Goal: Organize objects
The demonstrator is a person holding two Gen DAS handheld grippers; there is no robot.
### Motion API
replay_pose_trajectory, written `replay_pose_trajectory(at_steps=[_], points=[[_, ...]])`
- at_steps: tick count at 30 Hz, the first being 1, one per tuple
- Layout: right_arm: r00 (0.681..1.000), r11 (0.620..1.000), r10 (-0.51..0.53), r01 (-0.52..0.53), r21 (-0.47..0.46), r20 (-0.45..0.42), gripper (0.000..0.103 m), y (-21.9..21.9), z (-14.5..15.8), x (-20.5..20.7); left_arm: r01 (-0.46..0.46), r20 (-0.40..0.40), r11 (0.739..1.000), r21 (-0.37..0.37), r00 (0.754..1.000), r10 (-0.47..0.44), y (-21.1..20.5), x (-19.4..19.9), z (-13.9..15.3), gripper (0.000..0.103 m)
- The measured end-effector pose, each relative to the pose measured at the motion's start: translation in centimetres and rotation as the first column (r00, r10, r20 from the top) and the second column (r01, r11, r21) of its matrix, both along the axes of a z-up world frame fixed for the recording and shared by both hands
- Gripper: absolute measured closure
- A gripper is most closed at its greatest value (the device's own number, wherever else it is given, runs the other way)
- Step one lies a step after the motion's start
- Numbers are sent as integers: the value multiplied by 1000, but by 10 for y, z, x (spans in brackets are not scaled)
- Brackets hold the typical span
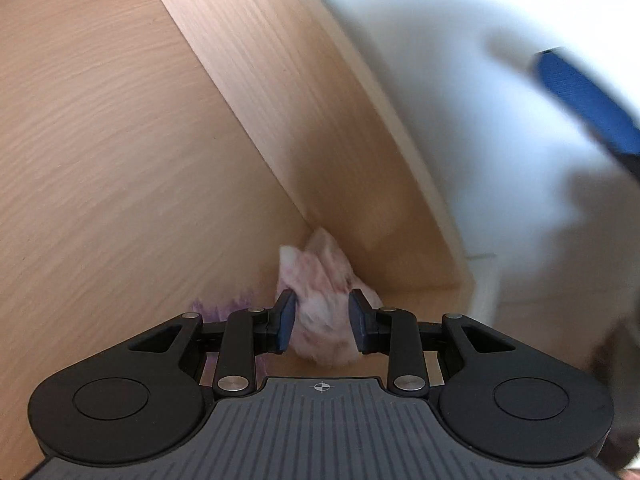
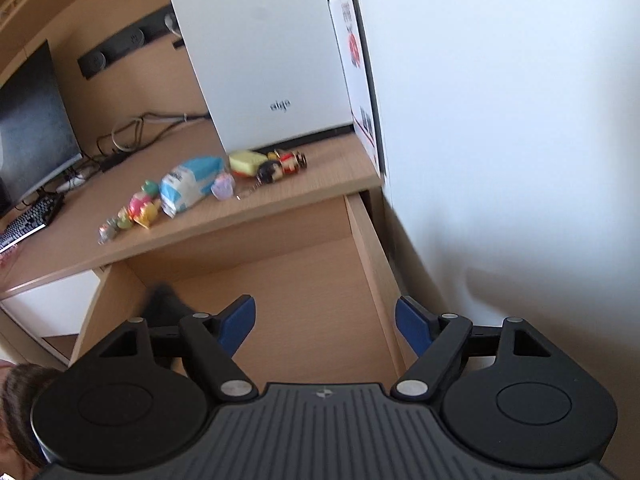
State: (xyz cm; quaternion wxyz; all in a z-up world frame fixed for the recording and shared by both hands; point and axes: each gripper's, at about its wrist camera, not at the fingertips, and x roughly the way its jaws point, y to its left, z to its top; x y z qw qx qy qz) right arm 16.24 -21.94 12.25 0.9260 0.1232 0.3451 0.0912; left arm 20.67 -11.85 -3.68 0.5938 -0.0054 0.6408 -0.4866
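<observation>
My left gripper (image 1: 322, 316) is shut on a soft pink and white toy (image 1: 320, 280), held low inside the open wooden drawer (image 1: 120, 160), close to its corner. In the right wrist view my right gripper (image 2: 325, 322) is open and empty above the same drawer (image 2: 304, 292). A dark shape (image 2: 164, 304) at the drawer's left is likely the left gripper. On the desk (image 2: 312, 184) lie several small toys: a blue-white pouch (image 2: 188, 186), a yellow-green block (image 2: 246, 162), a doll figure (image 2: 280, 166), a purple shell toy (image 2: 223, 186) and small colourful figures (image 2: 140, 208).
A white computer case (image 2: 260, 48) stands at the back of the desk, with a white wall (image 2: 500, 120) on the right. A monitor (image 2: 32, 120), keyboard (image 2: 28, 220) and cables (image 2: 132, 136) sit at the left. A purple bit (image 1: 212, 308) lies on the drawer floor.
</observation>
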Motion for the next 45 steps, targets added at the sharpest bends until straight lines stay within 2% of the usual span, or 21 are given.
replay_pose_trajectory(at_steps=[2,3,5,6,10,13,15,16,20,22,24,26,28,29,32,35,36,38,40,45], points=[[1000,1000,12,-12,-7,20,23,3,4,-2,-18,16,999,36,1000,18,-8,-3,-10,72],[999,1000,16,-15,-14,29,24,5,5,-3,-32,8,999,33,999,32,-9,-3,-13,77],[999,999,3,-1,-48,45,23,7,8,-5,-46,1,998,34,999,46,-11,-4,-14,79],[998,998,5,-2,-56,55,23,8,9,-6,-44,10,999,25,999,44,-11,-4,-13,86],[998,999,3,1,-52,69,23,6,16,-10,-26,75,999,-23,997,27,9,-6,2,90],[997,997,-1,7,-74,80,23,6,21,-13,-65,120,995,-70,990,73,44,-2,19,91],[998,997,1,3,-78,62,22,5,19,-14,-115,192,988,-99,973,132,77,3,33,91],[999,997,6,-2,-80,42,22,6,17,-11,-151,238,981,-119,955,176,98,5,42,91],[991,995,55,-65,-77,-124,21,18,-10,10,-276,317,944,-181,892,322,168,14,58,91],[966,991,89,-110,-73,-242,21,30,-32,25,-311,347,928,-207,863,367,190,13,56,91],[917,987,124,-154,-48,-379,22,44,-56,41,-332,353,917,-220,849,392,204,15,49,91],[856,981,141,-188,-46,-497,26,58,-78,54,-346,325,908,-237,852,409,213,15,38,91],[796,970,132,-226,-87,-591,28,71,-96,64,-365,279,900,-239,862,424,222,18,30,91],[764,962,124,-248,-111,-633,28,77,-104,68,-380,258,894,-237,862,435,225,18,27,91],[695,942,97,-294,-159,-712,28,88,-120,74,-374,259,869,-324,848,462,227,27,45,91],[656,930,88,-324,-175,-749,28,94,-128,77,-377,276,863,-336,837,473,224,26,46,91],[649,927,81,-328,-182,-757,29,96,-131,77,-375,272,863,-338,840,471,224,26,45,91],[638,920,76,-342,-193,-766,43,100,-135,78,-370,267,868,-332,845,462,222,26,44,91],[645,914,88,-355,-196,-759,50,106,-134,78,-363,269,872,-329,849,455,221,27,43,92],[690,896,152,-399,-196,-708,50,130,-119,73,-356,275,877,-322,852,446,221,24,41,92]])
